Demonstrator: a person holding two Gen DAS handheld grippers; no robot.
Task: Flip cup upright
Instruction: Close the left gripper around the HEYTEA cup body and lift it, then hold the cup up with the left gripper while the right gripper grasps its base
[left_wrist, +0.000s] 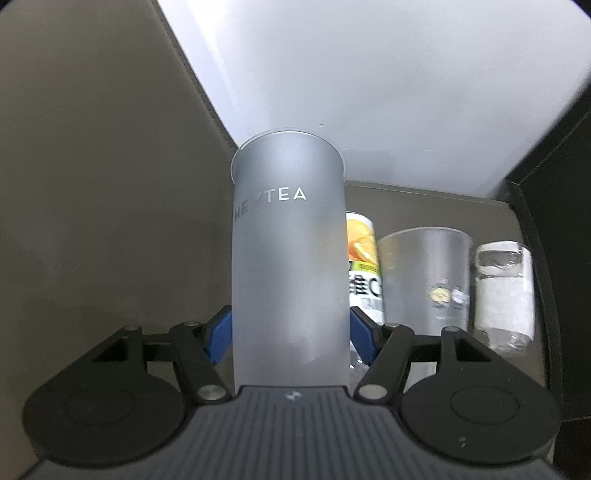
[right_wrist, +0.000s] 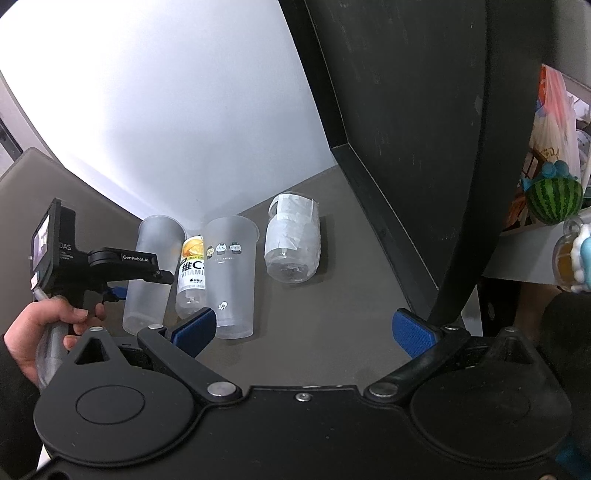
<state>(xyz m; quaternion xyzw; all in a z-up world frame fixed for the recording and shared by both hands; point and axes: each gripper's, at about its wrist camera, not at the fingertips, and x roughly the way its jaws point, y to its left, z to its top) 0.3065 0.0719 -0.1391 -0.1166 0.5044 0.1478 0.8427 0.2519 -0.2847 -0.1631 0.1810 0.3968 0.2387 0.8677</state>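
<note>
A frosted HEYTEA cup (left_wrist: 290, 258) stands upright with its open rim at the top, between the blue pads of my left gripper (left_wrist: 290, 332), which is shut on its lower part. In the right wrist view the same cup (right_wrist: 153, 269) stands on the dark table with the left gripper (right_wrist: 118, 291) around its base. My right gripper (right_wrist: 303, 328) is open and empty, held back above the table in front of the row of containers.
Beside the held cup stand an orange vitamin drink bottle (right_wrist: 192, 273), a second frosted cup with cartoon prints (right_wrist: 232, 273) and a clear jar with a white label (right_wrist: 293, 240). A dark panel (right_wrist: 406, 129) rises on the right. A white wall (right_wrist: 166, 110) stands behind.
</note>
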